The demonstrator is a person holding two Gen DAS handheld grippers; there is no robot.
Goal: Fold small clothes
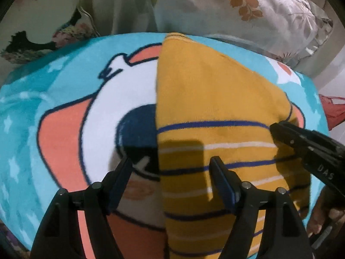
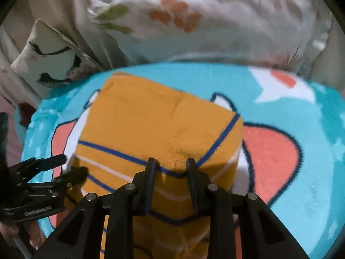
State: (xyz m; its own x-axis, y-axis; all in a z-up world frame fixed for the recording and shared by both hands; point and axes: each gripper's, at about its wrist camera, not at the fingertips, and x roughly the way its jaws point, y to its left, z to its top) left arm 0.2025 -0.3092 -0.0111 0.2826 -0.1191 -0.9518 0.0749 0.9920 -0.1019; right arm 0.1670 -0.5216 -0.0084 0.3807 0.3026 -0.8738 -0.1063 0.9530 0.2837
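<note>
A mustard-yellow garment with blue and white stripes lies partly folded on a turquoise cartoon blanket. My left gripper is open and empty, its jaws standing over the garment's straight left edge. My right gripper grips a raised fold of the garment between its jaws, which stand partly apart around the cloth. In the left wrist view the right gripper reaches in from the right at the garment's right edge. In the right wrist view the left gripper shows at the left, open.
The blanket covers a rounded surface. Floral pillows and bedding lie behind it. A cushion with dark print sits at the far left. A red item lies off the right edge.
</note>
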